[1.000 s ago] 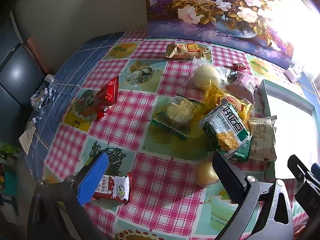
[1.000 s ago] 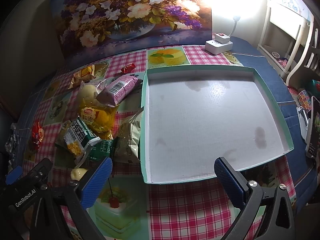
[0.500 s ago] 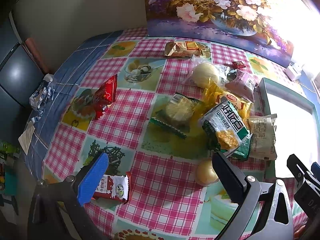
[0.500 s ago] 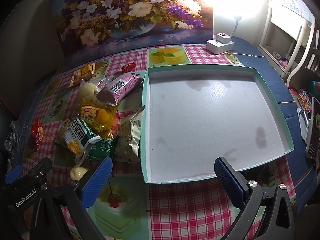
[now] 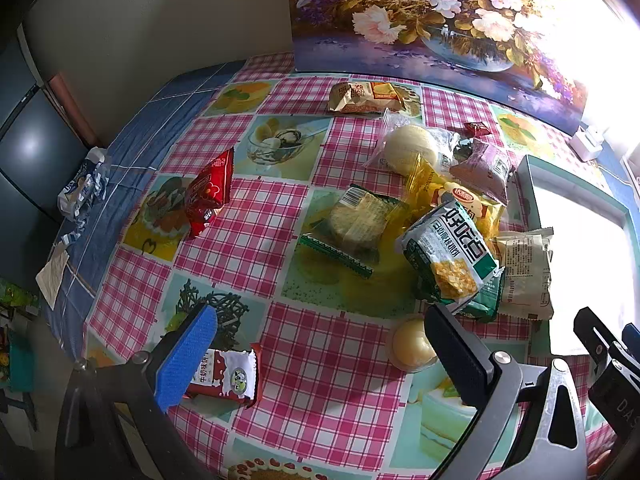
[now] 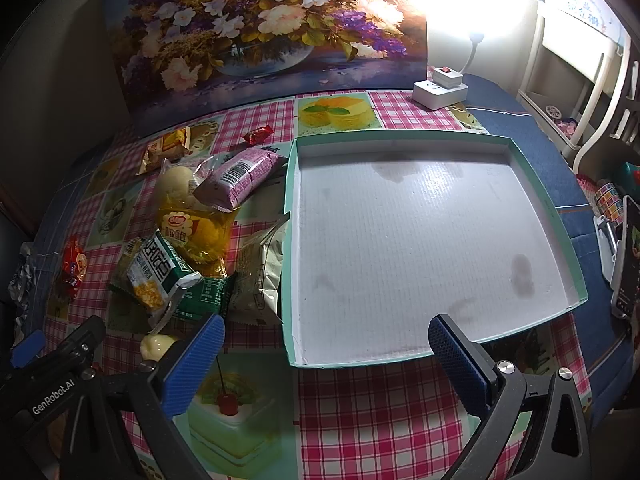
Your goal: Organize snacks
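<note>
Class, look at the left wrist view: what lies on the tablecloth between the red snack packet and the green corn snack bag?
Between the red snack packet and the green corn snack bag lies a clear-wrapped cake, plus bare checked tablecloth.

Flower painting [image 6: 256,28], power strip [image 6: 440,88], maybe phone [image 6: 628,268] at edge

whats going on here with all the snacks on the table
A person holds a claw in each hand over a checked tablecloth. Both the left claw and the right claw are open and hold nothing. The snack packets lie piled beside a shallow box with nothing in it.
</note>
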### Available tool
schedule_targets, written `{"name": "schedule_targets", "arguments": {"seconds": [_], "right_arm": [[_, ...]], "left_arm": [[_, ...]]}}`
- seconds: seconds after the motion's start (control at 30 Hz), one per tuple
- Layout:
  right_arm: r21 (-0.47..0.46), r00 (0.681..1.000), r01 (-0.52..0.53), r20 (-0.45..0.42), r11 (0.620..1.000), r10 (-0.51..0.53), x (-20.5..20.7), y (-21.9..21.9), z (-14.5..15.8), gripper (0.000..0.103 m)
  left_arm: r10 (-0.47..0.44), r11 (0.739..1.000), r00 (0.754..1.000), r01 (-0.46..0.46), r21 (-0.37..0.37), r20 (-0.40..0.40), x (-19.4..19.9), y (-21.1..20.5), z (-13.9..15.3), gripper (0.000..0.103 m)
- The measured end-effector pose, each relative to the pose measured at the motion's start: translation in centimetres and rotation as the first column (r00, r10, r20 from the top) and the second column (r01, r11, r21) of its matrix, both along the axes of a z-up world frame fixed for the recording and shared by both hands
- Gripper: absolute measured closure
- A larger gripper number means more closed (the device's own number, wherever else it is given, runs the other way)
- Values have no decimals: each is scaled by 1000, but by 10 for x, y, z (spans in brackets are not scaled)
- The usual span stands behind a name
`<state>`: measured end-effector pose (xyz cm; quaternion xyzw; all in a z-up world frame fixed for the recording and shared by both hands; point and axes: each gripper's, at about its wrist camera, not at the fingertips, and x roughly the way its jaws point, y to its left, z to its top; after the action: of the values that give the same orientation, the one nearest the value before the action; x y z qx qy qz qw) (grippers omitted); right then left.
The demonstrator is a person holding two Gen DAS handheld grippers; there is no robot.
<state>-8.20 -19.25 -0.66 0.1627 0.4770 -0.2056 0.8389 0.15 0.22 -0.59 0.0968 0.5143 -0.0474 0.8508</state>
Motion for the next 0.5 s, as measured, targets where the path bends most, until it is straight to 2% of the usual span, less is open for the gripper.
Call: {"name": "schedule_targets", "arguments": {"seconds": [0.5], "right_arm": [[-1,1000,0,-3,1000,0,0,1,0,0]], "left_arm": [[-3,1000,1000,3,0,-7,0,-1,-1,0]]}}
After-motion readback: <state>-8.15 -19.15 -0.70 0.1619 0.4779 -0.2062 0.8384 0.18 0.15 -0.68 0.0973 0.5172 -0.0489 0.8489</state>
